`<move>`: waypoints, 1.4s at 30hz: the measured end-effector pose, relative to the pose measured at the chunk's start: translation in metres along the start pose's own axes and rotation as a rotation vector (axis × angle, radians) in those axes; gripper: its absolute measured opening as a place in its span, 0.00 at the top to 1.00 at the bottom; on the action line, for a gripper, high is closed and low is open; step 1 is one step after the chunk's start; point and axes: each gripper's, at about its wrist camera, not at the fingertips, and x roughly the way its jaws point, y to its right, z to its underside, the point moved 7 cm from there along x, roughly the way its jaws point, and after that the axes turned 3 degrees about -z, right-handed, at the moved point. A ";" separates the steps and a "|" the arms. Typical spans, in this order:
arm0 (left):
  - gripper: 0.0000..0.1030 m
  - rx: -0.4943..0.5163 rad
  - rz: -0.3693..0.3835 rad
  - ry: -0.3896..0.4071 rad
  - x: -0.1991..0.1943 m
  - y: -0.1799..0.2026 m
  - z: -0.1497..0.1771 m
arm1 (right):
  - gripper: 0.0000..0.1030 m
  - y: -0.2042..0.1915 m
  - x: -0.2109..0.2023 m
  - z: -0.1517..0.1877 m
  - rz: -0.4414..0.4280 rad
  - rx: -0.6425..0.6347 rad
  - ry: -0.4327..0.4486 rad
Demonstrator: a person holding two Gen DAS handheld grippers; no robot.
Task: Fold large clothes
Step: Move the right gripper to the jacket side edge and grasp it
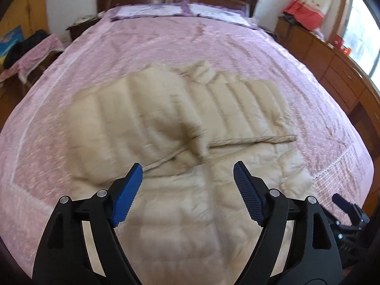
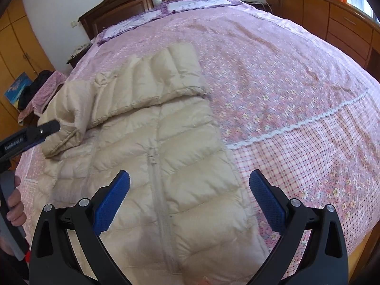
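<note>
Left tongs (image 1: 187,173): spread wide, holding nothing. Right tongs (image 2: 190,180): spread wide, holding nothing. Jacket (image 2: 152,128): beige, quilted, under and ahead of both tongs, sleeves folded across. Bed (image 2: 273,76): pink cover, beneath jacket.

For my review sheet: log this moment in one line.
beige puffer jacket zipped, flat on bed | both sleeves folded across chest | left gripper open | right gripper open, above jacket

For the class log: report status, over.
Left gripper open, right gripper open, both empty. Beige puffer jacket on bed, sleeves folded across. Nothing obstructing.
</note>
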 end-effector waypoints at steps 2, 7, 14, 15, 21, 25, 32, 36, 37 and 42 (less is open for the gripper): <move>0.24 -0.022 -0.006 -0.004 -0.006 -0.016 0.004 | 0.06 -0.013 -0.002 -0.004 -0.015 -0.028 0.002; 0.24 -0.052 -0.070 -0.019 -0.016 -0.059 0.020 | 0.06 -0.049 -0.002 -0.011 -0.060 -0.085 -0.001; 0.24 -0.086 -0.115 -0.035 -0.019 -0.108 0.034 | 0.06 -0.108 0.005 -0.015 -0.139 -0.155 -0.026; 0.24 -0.088 -0.131 -0.035 -0.019 -0.117 0.035 | 0.06 -0.119 0.008 -0.015 -0.167 -0.154 -0.041; 0.24 -0.113 -0.191 -0.047 -0.018 -0.162 0.039 | 0.06 -0.180 0.018 -0.015 -0.203 -0.254 -0.050; 0.24 -0.136 -0.209 -0.051 -0.015 -0.183 0.043 | 0.06 -0.224 0.031 -0.016 -0.224 -0.333 -0.061; 0.23 -0.171 -0.256 -0.061 -0.006 -0.214 0.052 | 0.06 -0.279 0.061 -0.018 -0.226 -0.407 -0.071; 0.23 -0.195 -0.252 -0.066 -0.001 -0.224 0.057 | 0.06 -0.299 0.078 -0.018 -0.217 -0.440 -0.075; 0.23 -0.199 -0.253 -0.068 0.000 -0.227 0.058 | 0.06 -0.302 0.082 -0.019 -0.213 -0.445 -0.076; 0.23 -0.224 -0.261 -0.085 0.011 -0.239 0.064 | 0.11 -0.308 0.108 -0.015 -0.172 -0.447 -0.082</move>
